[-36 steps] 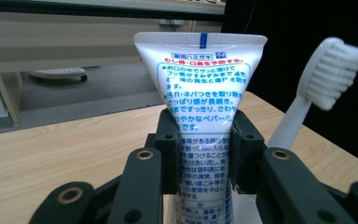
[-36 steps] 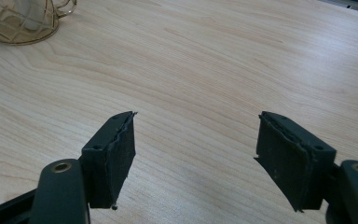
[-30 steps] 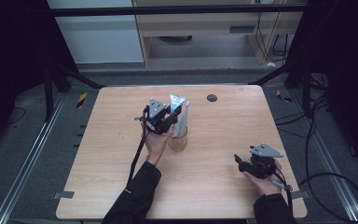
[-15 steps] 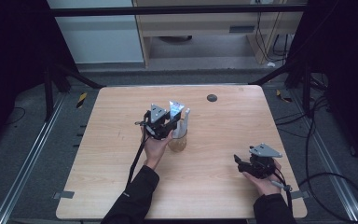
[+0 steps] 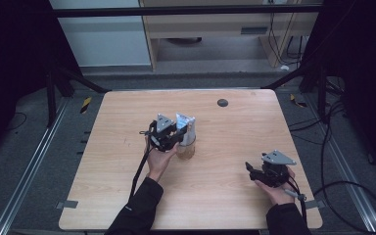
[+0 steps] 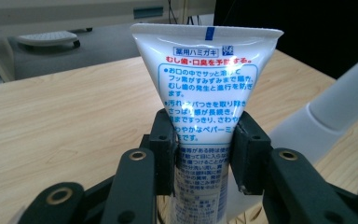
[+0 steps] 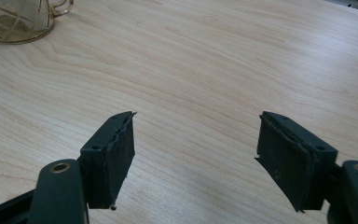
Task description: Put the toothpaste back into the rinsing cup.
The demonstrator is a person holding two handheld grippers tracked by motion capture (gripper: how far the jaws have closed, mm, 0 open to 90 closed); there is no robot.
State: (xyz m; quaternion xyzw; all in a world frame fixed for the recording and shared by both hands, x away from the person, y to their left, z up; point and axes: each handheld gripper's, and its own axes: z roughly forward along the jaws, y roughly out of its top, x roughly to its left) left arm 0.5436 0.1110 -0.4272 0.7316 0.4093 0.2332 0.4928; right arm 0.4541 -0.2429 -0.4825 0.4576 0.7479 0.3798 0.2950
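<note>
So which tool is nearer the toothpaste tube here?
Left. The left tool has the toothpaste tube between its pads, above the wire cup. The right tool sits far off, open, near the table's right edge.

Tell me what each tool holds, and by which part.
The left tool has its jaws around the toothpaste tube at mid-body, below the crimped flat end; the jaws have just been opening, pads apparently touching the tube. The right tool holds nothing.
</note>
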